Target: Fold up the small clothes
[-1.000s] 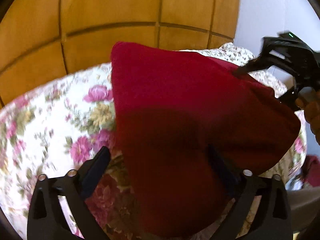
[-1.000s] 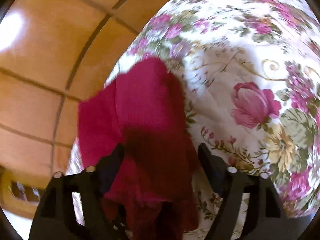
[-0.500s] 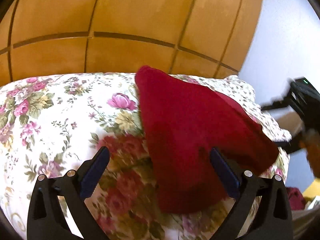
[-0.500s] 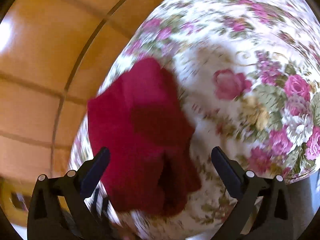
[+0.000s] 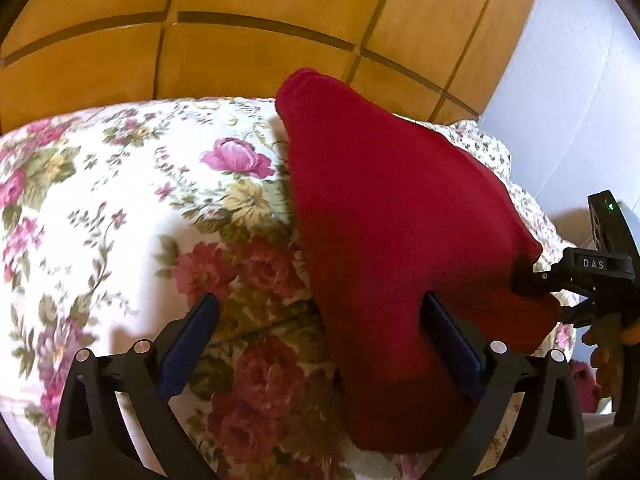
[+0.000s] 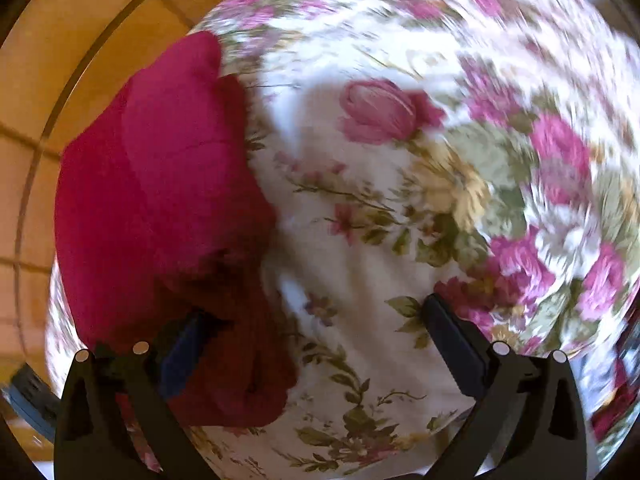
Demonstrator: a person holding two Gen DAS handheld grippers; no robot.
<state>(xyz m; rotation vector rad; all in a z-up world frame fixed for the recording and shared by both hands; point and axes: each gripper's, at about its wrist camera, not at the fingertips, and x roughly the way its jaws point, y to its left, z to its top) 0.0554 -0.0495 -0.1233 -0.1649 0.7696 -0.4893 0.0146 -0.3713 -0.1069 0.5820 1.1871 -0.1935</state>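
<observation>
- One red garment is all I see being worked; it lies on the floral cloth over the table, near the edge toward the wooden wall
- Garment looks doubled over already: in the right wrist view an upper layer sits on a wider lower layer, so at least one fold seems done
- Shape is uneven, lumpy at the near end; not a tidy packet yet, I judge
- Left gripper spread wide, nothing pinched; its right finger sits over the garment's near part, contact unclear, left finger over bare cloth
- Right gripper jaws have just been opening, now spread to full; the garment's edge is at its left finger, not clamped, floral cloth between the fingers
- From the left view the right gripper sits at the garment's right corner, a hand behind it
- Reads as a release after laying a fold
- Left to do, likely: another fold or smoothing, then setting it aside; more red fabric at the far right edge, too small to tell
</observation>
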